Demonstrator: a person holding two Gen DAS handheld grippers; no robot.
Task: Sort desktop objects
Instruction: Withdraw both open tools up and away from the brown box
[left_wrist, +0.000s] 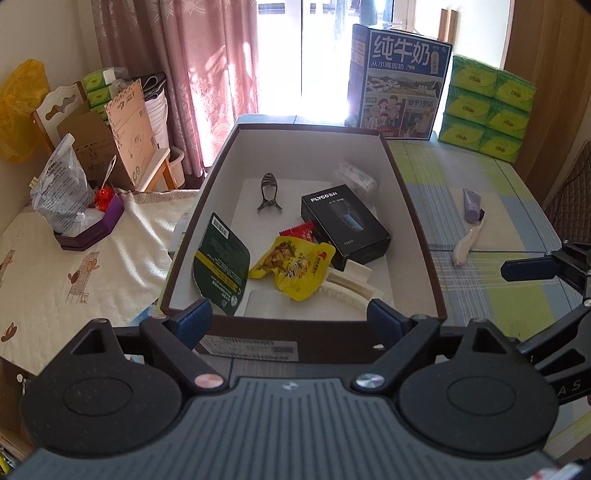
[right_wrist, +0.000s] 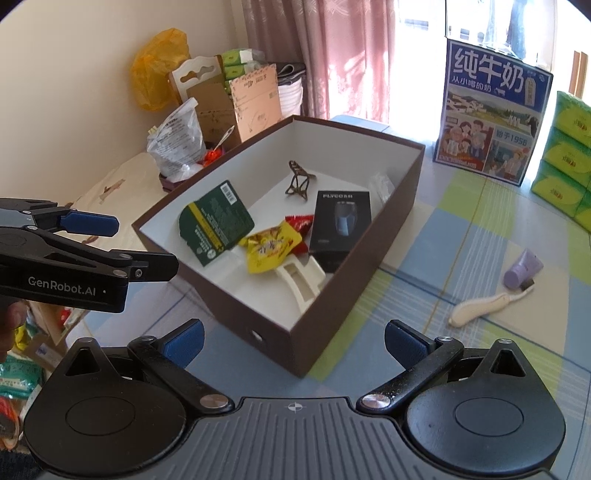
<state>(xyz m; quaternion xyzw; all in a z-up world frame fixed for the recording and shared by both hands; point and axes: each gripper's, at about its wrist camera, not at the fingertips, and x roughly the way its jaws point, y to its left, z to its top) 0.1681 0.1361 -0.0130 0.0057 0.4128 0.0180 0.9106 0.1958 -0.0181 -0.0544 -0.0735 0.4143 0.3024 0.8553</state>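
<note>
Black left gripper (left_wrist: 290, 317), blue-padded fingers (left_wrist: 194, 319), silver screws, white "GenRobot.AI" lettering

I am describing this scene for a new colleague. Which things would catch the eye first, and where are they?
First, the large open brown cardboard box with white inside at the table's centre, holding a black shaver carton and a bright yellow snack packet. Then the tall blue milk carton case by the window behind, and, right of the box, a lilac tube beside a cream brush.
</note>
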